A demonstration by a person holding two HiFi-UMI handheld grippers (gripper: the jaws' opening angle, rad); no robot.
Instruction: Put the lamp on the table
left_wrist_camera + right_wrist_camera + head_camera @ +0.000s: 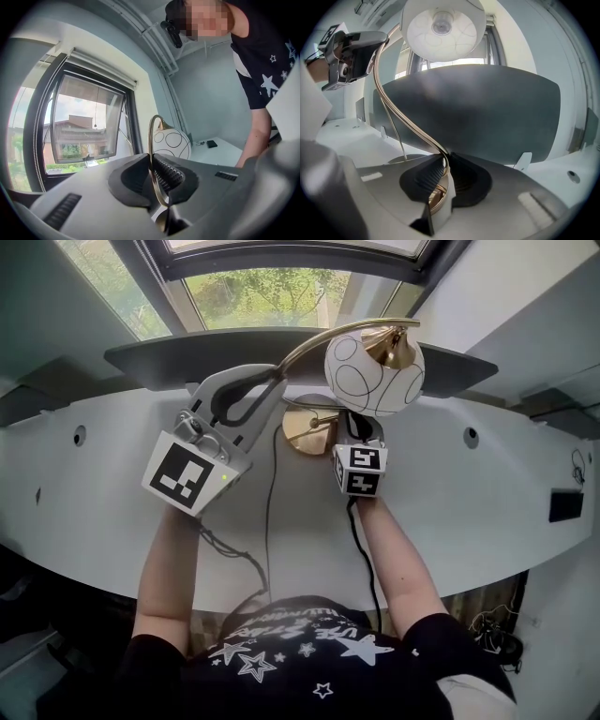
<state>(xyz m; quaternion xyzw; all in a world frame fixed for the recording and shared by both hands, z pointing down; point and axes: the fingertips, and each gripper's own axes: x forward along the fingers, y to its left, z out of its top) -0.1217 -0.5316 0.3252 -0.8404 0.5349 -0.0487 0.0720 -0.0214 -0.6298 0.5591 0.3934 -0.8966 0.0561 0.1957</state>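
Note:
The lamp has a white globe shade [373,371] with black circles, a curved brass stem [314,345] and a round brass base [307,434]. The base is low over the white table [469,512]; whether it rests there I cannot tell. My left gripper [278,382] is shut on the upper stem, which shows pinched between its ribbed pads [152,166], with the shade [172,143] beyond. My right gripper [360,430] sits under the shade beside the base. It is shut on the lower stem [443,169], and the shade [440,28] hangs overhead.
A dark grey screen [169,357] stands along the table's back edge under a window [267,292]. A black cord [269,512] runs from the lamp base over the front edge. A small black object [565,504] lies at the far right.

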